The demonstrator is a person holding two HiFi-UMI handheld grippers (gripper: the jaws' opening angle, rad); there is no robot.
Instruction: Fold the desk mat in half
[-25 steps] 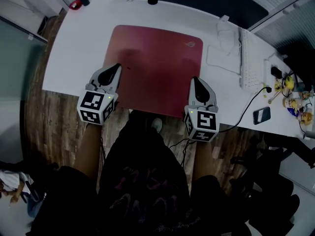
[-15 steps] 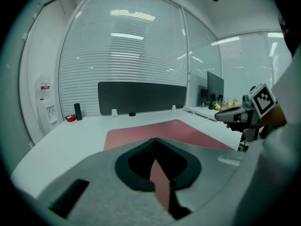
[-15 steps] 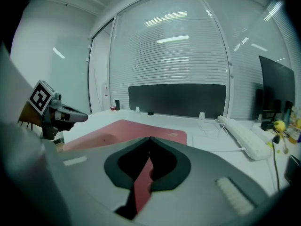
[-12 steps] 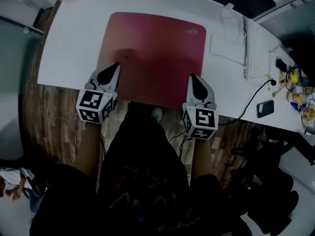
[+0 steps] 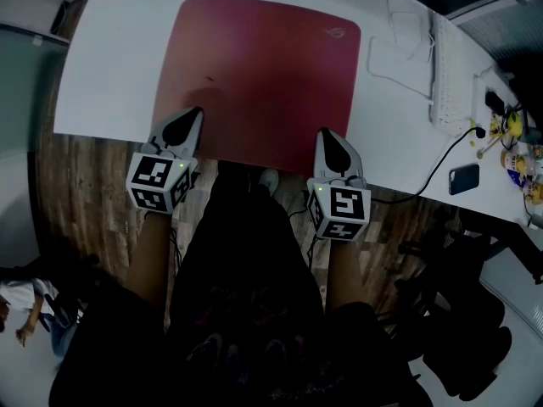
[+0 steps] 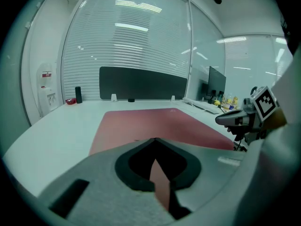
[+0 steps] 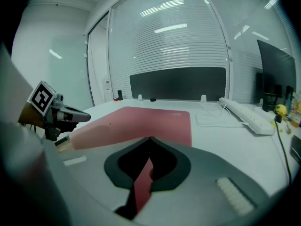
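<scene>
**Both clenched, nothing folded yet**

I am poising my left gripper [image 5: 188,114] [image 6: 155,142], clenched and empty, at the near edge of the flat dark-red rectangular desk mat [image 5: 263,75] on the white table [image 5: 110,66]. My right gripper [image 5: 325,134] [image 7: 149,139] is hovering likewise. The whole fold is waiting.

I can read no words or numbers anywhere. The desk mat [image 5: 254,83] carries a small pale logo [image 5: 337,32] at its one o'clock corner, too small to read. The cubes [image 5: 156,182] on my left gripper [image 5: 193,114] and right gripper [image 5: 325,134] show only square markers.
</scene>
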